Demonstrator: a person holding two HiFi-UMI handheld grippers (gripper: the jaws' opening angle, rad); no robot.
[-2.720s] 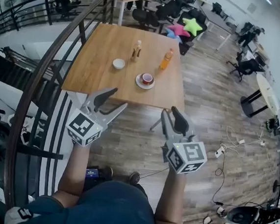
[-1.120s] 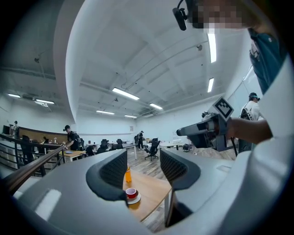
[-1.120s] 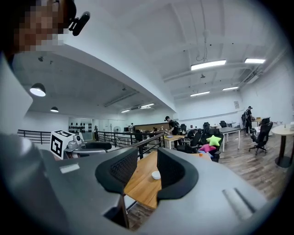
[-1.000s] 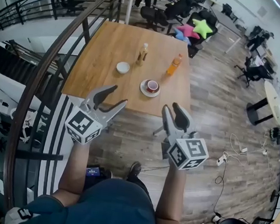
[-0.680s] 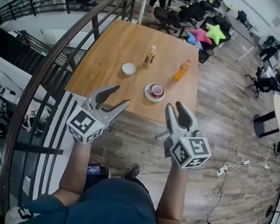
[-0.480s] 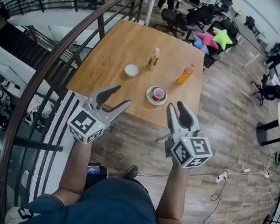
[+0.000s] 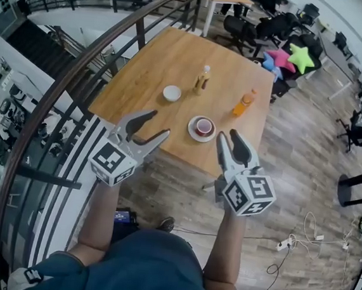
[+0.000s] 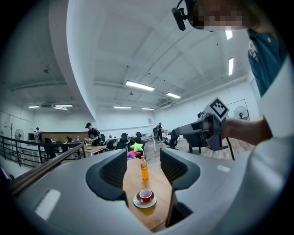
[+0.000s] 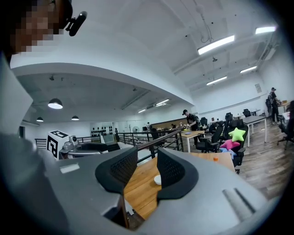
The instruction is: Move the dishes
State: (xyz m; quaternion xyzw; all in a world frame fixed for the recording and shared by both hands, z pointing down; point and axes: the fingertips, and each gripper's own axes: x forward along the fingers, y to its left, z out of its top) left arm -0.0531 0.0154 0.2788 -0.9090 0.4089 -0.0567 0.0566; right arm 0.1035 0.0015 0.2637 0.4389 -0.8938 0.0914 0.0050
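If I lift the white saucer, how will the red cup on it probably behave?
The red cup seems to stand loose on the saucer, so it may slide or tip if the saucer tilts. Both look like glazed ceramic: probably rigid, slippery and breakable if dropped.

cup [image 7: 204,125] on saucer [image 7: 192,134], wooden table [image 7: 156,69]
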